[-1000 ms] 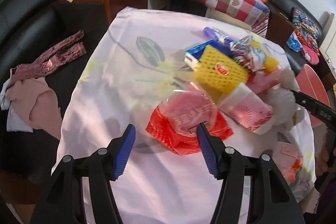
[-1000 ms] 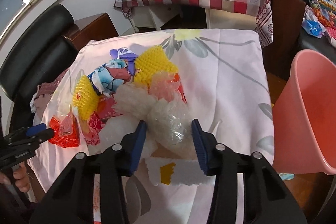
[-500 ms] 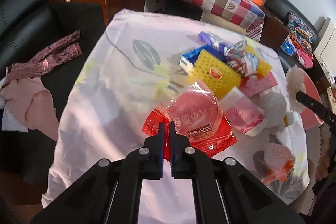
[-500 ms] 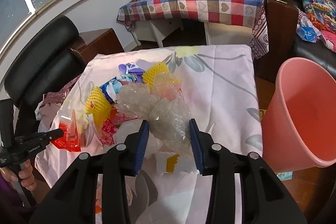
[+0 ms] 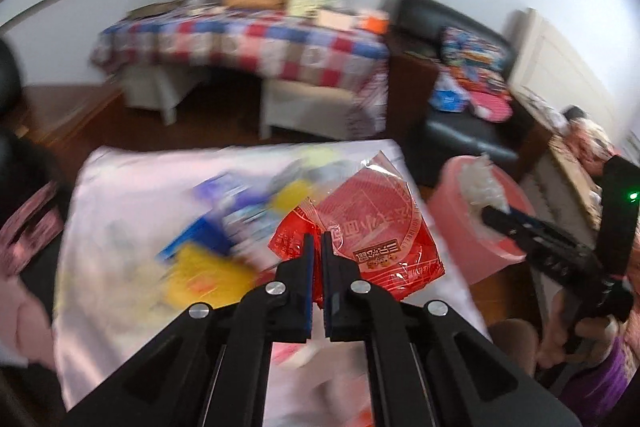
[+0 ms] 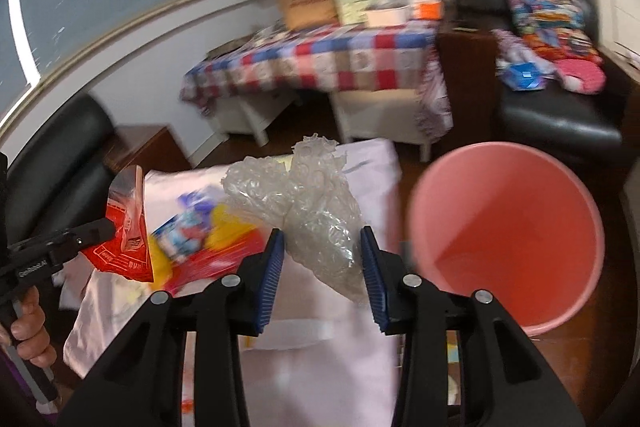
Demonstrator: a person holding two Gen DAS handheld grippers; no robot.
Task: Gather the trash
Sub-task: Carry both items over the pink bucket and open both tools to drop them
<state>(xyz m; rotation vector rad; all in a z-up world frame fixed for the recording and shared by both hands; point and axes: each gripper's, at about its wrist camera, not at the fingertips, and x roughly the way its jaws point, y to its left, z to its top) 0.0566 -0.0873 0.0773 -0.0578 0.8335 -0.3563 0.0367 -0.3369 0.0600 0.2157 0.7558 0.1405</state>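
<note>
Left hand-held gripper (image 5: 317,241), crinkly red wrapper (image 5: 368,227)

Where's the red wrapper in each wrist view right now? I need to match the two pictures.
Left wrist view: the red wrapper is at centre, pinched at its near edge by the left gripper.
Right wrist view: the red wrapper hangs at the left edge, from the same gripper's tip.
Shared landmark: the pink bin, right of the table in both.
</note>
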